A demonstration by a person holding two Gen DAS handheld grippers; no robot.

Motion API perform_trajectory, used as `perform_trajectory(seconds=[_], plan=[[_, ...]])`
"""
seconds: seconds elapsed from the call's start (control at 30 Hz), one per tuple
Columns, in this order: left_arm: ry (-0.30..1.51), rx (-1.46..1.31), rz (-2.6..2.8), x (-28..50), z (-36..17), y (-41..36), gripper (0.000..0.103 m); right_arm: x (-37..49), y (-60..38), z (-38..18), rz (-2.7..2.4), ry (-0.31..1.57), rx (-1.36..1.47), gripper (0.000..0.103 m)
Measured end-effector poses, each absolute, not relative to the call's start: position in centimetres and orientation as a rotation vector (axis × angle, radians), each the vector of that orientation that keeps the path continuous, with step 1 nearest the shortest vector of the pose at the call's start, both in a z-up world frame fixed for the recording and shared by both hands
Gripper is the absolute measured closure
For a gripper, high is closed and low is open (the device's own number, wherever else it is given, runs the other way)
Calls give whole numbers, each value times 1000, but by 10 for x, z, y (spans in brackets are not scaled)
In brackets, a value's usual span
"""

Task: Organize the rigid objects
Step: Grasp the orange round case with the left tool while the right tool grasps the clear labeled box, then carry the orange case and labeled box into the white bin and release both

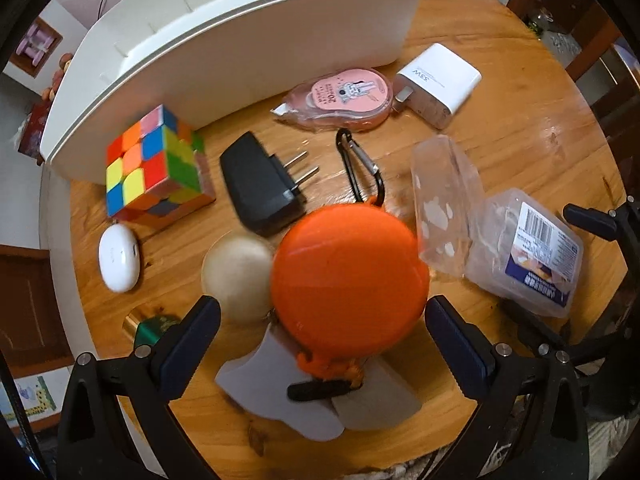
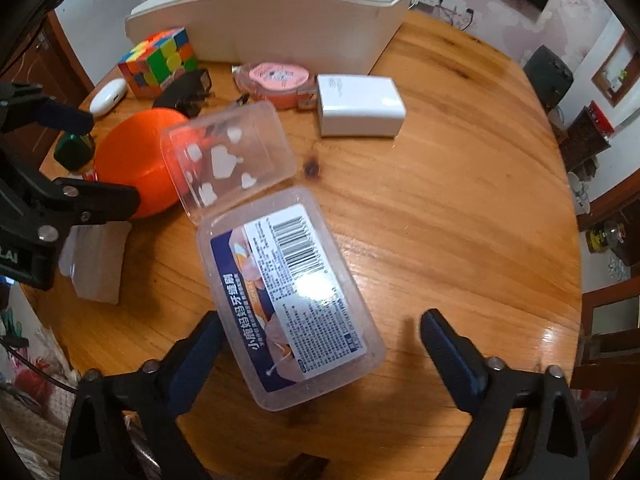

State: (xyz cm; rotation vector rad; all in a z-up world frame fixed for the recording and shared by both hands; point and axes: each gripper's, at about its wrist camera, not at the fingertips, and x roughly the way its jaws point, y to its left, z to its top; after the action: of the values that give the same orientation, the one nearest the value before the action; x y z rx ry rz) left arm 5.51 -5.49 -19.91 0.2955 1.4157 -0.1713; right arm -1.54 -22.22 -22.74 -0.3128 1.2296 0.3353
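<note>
A clear plastic box [image 2: 292, 300], hinged lid [image 2: 228, 156] flipped open toward 11 o'clock, lies on a round varnished wooden table [image 2: 460, 220], its blue-and-white barcode label reading "小鹿妈妈牙缝刷". The right gripper [image 2: 320, 344] straddles the box with jaws spread; the left pad sits at the box edge, though contact cannot be told, and the right pad stands clear. At 9 o'clock of the box, the left gripper [image 1: 322, 332] hangs spread around a smooth orange round case [image 1: 348, 276], not touching. Beyond it at 12 o'clock lie a black carabiner [image 1: 360, 164] and a black plug adapter [image 1: 260, 184]; a Rubik's cube [image 1: 156, 168] sits at 10 o'clock. A white charger [image 1: 438, 82] marked "55W", a pink correction-tape dispenser [image 1: 344, 98] and a white bin [image 1: 240, 52] lie farther back.
</note>
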Motion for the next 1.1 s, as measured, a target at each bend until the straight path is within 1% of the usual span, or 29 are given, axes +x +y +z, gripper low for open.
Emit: perform_trajectory(seconds=[0.13, 0.23, 0.3, 0.43, 0.5, 0.53, 0.6, 0.87, 1.1], plan=[[1414, 361, -168, 55, -208, -66, 3, -13, -223, -229, 350, 1228, -314, 11], [1426, 383, -172, 53, -214, -71, 13, -9, -223, -229, 359, 1223, -318, 11], [1419, 395, -168, 51, -215, -71, 13, -6, -222, -229, 362, 1222, -318, 12], [1396, 419, -156, 52, -215, -76, 14, -3, -220, -231, 389, 1229, -297, 16], [1379, 425, -155, 54, -216, -86, 17, -7, -217, -230, 394, 1229, -294, 18], [1366, 426, -163, 53, -216, -89, 20, -7, -216, -229, 402, 1225, -296, 20], [1346, 448, -155, 50, -213, -96, 20, -11, -213, -226, 418, 1213, -303, 33], [1284, 430, -156, 33, -205, -105, 20, -19, -219, -214, 402, 1207, -273, 35], [1241, 318, -173, 16, -171, -84, 20, -20, -222, -190, 385, 1158, -256, 37]])
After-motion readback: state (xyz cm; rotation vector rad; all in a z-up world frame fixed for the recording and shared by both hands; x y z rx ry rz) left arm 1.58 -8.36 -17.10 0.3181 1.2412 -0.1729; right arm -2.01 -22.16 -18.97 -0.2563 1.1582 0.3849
